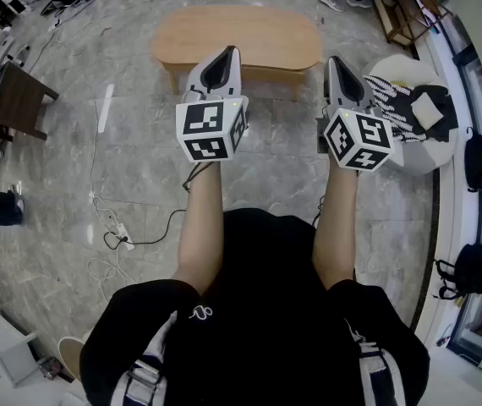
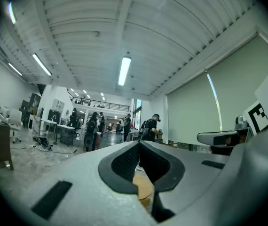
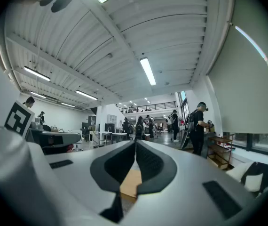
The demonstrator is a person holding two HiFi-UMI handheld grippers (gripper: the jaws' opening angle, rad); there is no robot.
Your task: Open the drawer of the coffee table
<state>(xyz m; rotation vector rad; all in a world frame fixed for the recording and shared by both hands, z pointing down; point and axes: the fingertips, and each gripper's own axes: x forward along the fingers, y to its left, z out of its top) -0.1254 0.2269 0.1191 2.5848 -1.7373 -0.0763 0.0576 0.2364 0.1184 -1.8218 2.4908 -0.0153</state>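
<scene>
A black shirt is filling the bottom of the head view. Two bare forearms are reaching out from it, each carrying a gripper topped by a cube of black-and-white square markers. The left gripper and the right gripper are both pointing level toward the coffee table. The table is standing on the floor ahead of their tips and lower than them, touching neither. Both claws are standing closed and empty. In each gripper view the black, finely dimpled pads are meeting at the tip, with only a sliver of tan tabletop showing through the hollow behind them.

The work looks to be sitting at its very start, in the approach, and nothing is gripping the table. The drawer is not showing from above, so I cannot tell where its pull lies. The next move is probably calling for lowering toward the table's near side and finding the drawer front. One pair of jaws would then need parting and closing on the pull or edge, before drawing it straight out.

The table is a long oval with rounded ends, in pale matte wood. The floor is glossy grey marble-patterned stone, with thin cables trailing across it. The gripper shells are smooth light-grey plastic, tapering to a point.
</scene>
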